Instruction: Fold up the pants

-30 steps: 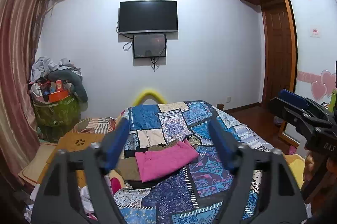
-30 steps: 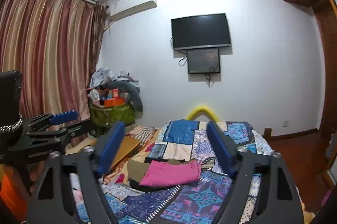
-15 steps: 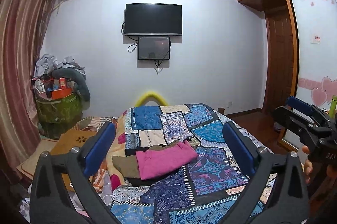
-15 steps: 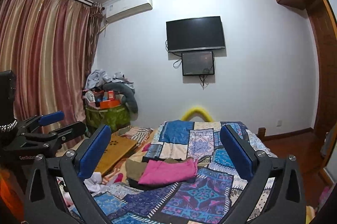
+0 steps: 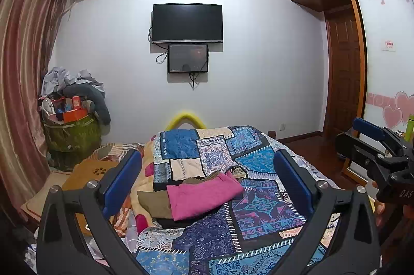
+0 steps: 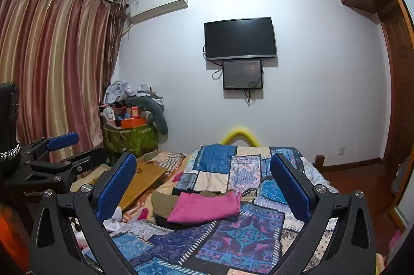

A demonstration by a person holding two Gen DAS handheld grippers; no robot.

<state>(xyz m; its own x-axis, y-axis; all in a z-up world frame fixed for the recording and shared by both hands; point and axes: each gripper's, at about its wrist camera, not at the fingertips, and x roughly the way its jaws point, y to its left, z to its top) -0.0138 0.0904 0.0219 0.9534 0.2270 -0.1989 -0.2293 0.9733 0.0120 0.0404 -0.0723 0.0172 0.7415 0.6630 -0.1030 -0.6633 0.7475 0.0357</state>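
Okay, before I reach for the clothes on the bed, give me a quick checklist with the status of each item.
1. Left hand-held gripper open and empty: ok, its jaws have just been opening and nothing is between them.
2. Right hand-held gripper open and empty: ok, likewise just opened, nothing between them.
3. Pink garment reachable on top of the pile: ok, it lies uncovered on the patchwork quilt.
4. Which piece is the pants: cannot tell; pink, an olive-brown piece and dark cloth overlap.
5. Bare quilt for folding: ok, in front of the pile.
6. Grippers apart from each other: ok.
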